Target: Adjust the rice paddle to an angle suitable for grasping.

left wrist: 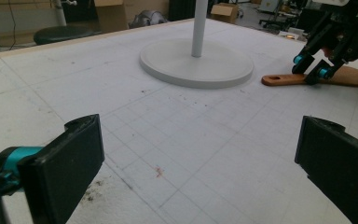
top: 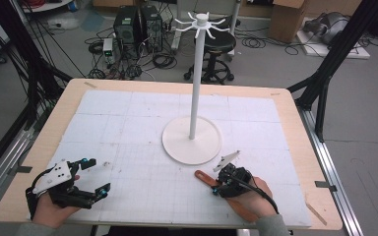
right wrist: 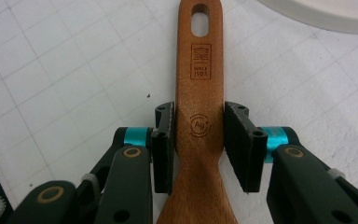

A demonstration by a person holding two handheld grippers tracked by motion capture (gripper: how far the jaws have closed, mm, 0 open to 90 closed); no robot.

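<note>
wooden spatula [right wrist: 199, 116] reads "ag+" between your right gripper [right wrist: 199, 140] pads, pinching its handle; left gripper [left wrist: 200, 158] jaws spread.

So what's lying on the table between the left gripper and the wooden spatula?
Nothing: in the high view, the stretch of white gridded mat from the left gripper to the wooden spatula is bare.

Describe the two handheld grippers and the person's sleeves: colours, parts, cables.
Both the left gripper and the right gripper are black, with teal fittings by flat black jaws. The left carries a grey three-cornered plate; a black cable trails from the right. Sleeves look grey-green.
</note>
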